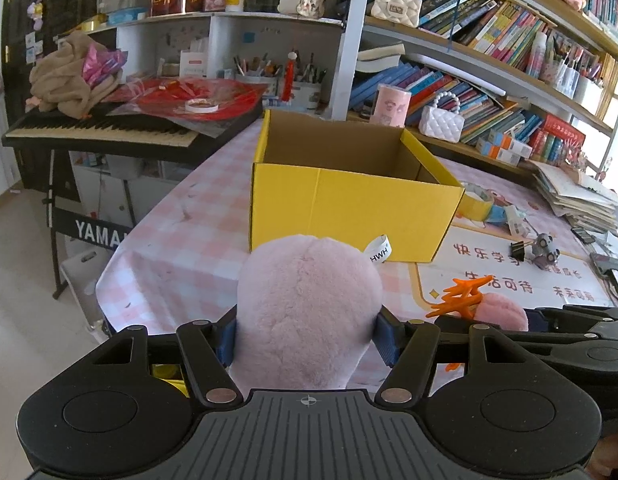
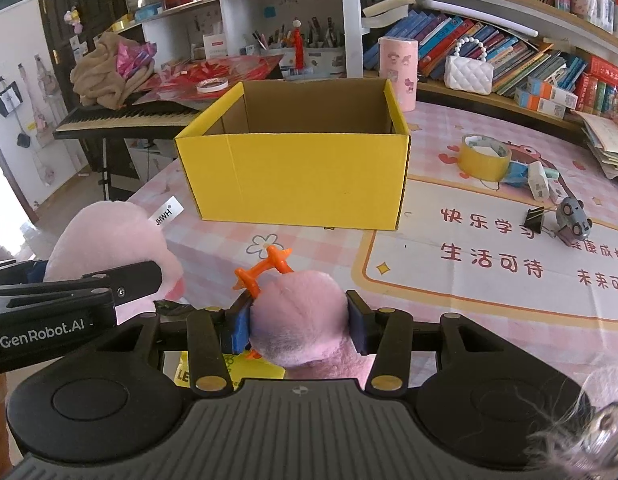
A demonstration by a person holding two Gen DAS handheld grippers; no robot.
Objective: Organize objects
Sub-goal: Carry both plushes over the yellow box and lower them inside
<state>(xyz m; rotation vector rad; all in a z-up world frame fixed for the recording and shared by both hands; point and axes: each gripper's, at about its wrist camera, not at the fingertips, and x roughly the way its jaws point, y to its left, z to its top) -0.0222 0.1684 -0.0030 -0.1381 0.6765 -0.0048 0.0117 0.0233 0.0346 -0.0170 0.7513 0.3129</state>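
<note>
While both grippers clamp the same pink plush toy, its white sewn-in tag shows the letters "HWH" in the left wrist view and "JHWH" in the right wrist view, at the left of that frame. The left gripper squeezes the toy's large rounded end between its blue pads; the right gripper pinches a smaller rounded lobe, with an orange plastic piece sticking up just beside its left pad. The plush is pale pink, short-furred and soft, held at the lower centre of both frames, in front of an open yellow cardboard box that stands on a pink checked tablecloth. "GenRobot.AI" is printed in white on the left gripper's black body at the lower left of the right wrist view. "YAMA" reads on the keyboard stand at the left of the left wrist view. Red Chinese characters run across the desk mat, right of the box.
</note>
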